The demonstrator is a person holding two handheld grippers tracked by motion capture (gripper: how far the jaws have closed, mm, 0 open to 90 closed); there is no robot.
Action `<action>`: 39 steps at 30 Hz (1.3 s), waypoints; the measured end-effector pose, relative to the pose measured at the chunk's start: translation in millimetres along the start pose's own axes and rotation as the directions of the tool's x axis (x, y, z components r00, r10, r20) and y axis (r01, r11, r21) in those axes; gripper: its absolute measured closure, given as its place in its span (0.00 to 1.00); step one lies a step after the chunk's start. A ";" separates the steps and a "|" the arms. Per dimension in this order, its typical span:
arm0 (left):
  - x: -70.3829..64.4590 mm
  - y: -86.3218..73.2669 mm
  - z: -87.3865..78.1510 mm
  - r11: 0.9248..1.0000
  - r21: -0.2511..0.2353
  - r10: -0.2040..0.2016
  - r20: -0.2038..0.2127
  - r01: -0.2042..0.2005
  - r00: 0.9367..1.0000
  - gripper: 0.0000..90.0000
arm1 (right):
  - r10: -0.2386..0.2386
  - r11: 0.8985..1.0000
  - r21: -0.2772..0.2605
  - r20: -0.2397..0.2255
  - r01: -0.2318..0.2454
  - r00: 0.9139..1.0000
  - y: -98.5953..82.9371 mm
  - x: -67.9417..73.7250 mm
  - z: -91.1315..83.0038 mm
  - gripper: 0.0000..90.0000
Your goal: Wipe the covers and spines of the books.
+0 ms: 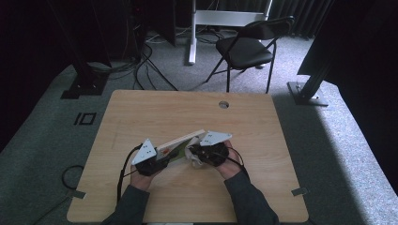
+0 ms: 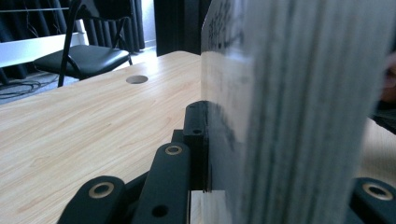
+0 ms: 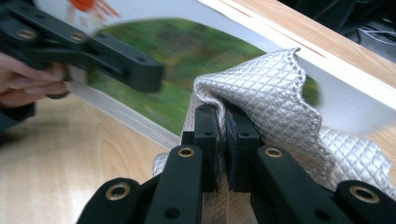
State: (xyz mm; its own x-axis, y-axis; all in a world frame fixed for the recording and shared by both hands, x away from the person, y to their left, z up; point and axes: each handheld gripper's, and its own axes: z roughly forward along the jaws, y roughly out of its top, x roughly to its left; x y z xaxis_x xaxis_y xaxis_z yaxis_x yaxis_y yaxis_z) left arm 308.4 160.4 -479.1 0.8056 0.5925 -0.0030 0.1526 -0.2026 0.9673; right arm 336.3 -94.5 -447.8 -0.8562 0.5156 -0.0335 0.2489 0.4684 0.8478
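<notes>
A thick book with a white cover printed with a green landscape and an orange mark [image 3: 196,51] is held tilted above the middle of the light wooden table [image 1: 155,112], nearer the person's edge. In the high view the book [image 1: 176,145] shows as a pale slab with a green patch on its face, slanting up from the left gripper toward the right one. Its page block is thick and cream-white; in the left gripper view the page edges [image 2: 299,107] stand as blurred vertical lines close to the camera, with dark print faint on the cover beside them.

The left gripper [image 1: 151,161] has its black jaws closed on the lower end of the book, one jaw pressed flat against the cover in its own view [image 2: 205,154]; it shows again in the right gripper view as a black arm lying across the cover [image 3: 93,46].

A silver-grey quilted cloth with a diamond pattern and a scalloped edge [image 3: 271,93] is bunched against the green part of the cover. The right gripper [image 3: 227,135] has its jaws nearly together, pinching a fold of this cloth between them. In the high view the right gripper [image 1: 206,152] sits at the book's upper end with the cloth [image 1: 194,157] pale beneath it.

Beyond the table stands a black folding chair [image 1: 246,47] on grey carpet.
</notes>
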 end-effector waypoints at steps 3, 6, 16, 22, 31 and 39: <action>1.3 0.3 -1.6 1.000 -0.003 -0.002 -0.001 0.002 1.000 0.87 | 0.037 0.999 0.004 0.041 -0.037 0.998 -6.3 -12.2 -2.7 0.94; 1.6 0.7 -2.2 1.000 -0.009 -0.008 0.000 0.008 1.000 0.87 | 0.071 0.997 0.003 0.060 -0.071 0.996 -10.6 -19.8 -4.9 0.94; 1.4 1.3 -2.6 1.000 -0.010 -0.008 -0.002 0.008 1.000 0.87 | 0.084 0.996 0.028 0.066 -0.086 0.994 -17.2 -23.0 -1.0 0.94; 1.6 1.6 -3.5 1.000 -0.016 -0.013 -0.003 0.013 1.000 0.87 | 0.082 0.995 0.058 0.065 -0.086 0.995 -24.0 -23.5 6.3 0.94; 1.3 2.6 -4.3 0.999 -0.027 -0.016 -0.002 0.016 1.000 0.87 | 0.071 0.991 0.111 0.035 -0.074 0.997 -33.9 -16.0 20.3 0.94; 2.1 2.9 -5.6 0.999 -0.036 -0.020 -0.007 0.019 1.000 0.87 | 0.056 0.993 0.104 0.010 -0.056 0.998 -29.2 -9.5 23.7 0.94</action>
State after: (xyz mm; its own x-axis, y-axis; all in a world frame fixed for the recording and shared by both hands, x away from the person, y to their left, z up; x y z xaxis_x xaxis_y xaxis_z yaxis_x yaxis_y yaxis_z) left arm 307.3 165.4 -474.8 0.7983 0.6020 -0.0201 0.1473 -0.1628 0.9756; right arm 347.9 -96.1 -484.8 -0.8366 0.5478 0.0087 0.3427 0.5109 0.7884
